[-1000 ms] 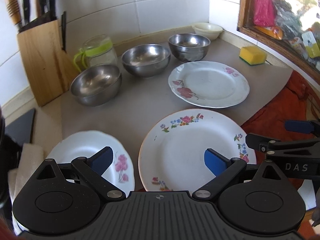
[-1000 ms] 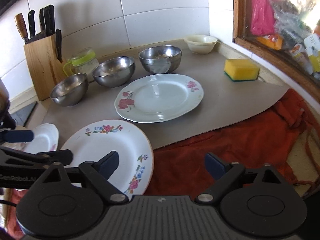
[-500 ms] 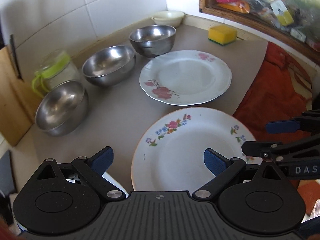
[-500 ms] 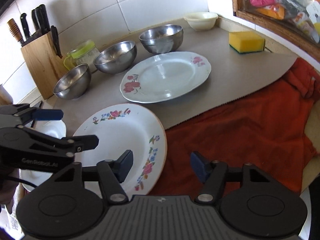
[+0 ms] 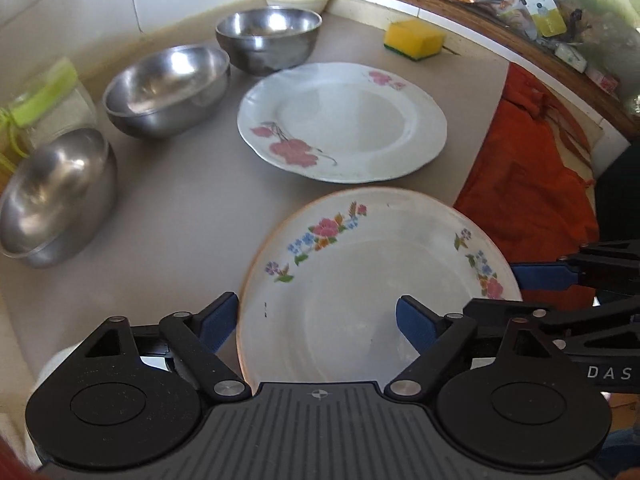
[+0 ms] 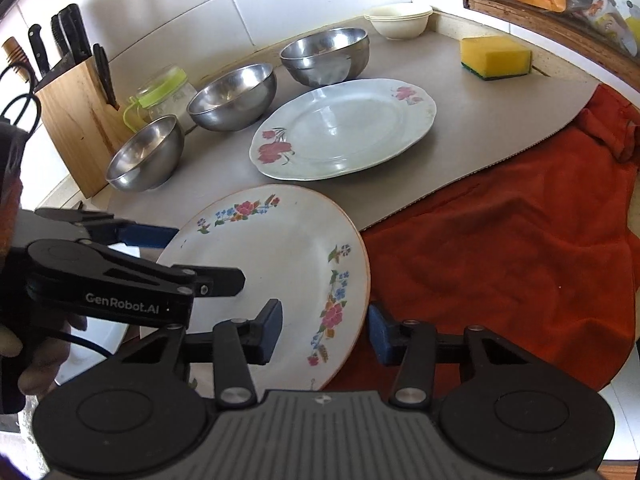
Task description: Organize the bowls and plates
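A white plate with small mixed flowers lies at the front of the counter. My left gripper is open, its fingers straddling the plate's left rim. My right gripper is open, its fingers straddling the plate's right rim. A larger plate with pink flowers lies behind it. Three steel bowls stand in a row at the back left. A cream bowl sits in the far corner. A third white plate lies at the left, mostly hidden.
A yellow sponge lies near the window sill. An orange cloth covers the counter's right side. A knife block and a green-lidded jar stand at the back left by the tiled wall.
Both grippers have moved in on the small-flower plate, from its left and right. The right gripper's fingers have narrowed around the plate's rim. The left view has swung right.
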Demonstrator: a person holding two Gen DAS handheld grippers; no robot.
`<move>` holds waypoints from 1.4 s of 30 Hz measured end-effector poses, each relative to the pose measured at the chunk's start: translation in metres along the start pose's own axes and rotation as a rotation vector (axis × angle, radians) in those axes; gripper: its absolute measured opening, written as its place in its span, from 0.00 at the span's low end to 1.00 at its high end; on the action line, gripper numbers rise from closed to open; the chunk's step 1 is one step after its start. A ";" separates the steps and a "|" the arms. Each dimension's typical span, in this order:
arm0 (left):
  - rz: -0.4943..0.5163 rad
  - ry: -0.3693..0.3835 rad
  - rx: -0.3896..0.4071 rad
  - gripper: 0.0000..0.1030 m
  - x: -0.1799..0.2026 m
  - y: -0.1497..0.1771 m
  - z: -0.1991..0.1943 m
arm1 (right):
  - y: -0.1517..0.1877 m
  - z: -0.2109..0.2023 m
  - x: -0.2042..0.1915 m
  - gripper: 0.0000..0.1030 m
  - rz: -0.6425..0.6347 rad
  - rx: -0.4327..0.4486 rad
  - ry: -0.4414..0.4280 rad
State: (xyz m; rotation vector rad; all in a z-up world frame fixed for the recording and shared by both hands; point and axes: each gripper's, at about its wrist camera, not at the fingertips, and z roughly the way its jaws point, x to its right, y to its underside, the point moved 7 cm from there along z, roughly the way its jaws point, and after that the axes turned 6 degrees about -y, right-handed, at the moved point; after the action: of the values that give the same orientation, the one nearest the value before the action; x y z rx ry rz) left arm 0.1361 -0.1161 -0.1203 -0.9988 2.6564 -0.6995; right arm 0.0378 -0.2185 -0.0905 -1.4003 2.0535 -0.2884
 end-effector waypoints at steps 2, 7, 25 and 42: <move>0.002 0.011 0.001 0.87 -0.002 0.000 0.002 | 0.000 0.000 0.000 0.47 0.013 0.003 0.002; 0.013 0.031 0.008 0.87 -0.003 -0.002 0.002 | 0.000 -0.001 0.000 0.47 0.029 0.008 0.007; -0.011 0.108 -0.004 0.84 0.008 -0.002 -0.002 | -0.009 -0.014 0.023 0.33 0.119 0.045 0.041; -0.167 0.013 0.058 0.80 0.006 0.003 -0.028 | -0.051 -0.016 0.049 0.30 0.012 0.079 0.018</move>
State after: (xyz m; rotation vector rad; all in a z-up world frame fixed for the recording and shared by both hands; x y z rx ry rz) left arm 0.1202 -0.1083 -0.0982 -1.2139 2.5686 -0.8151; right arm 0.0551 -0.2855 -0.0709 -1.3418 2.0418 -0.3736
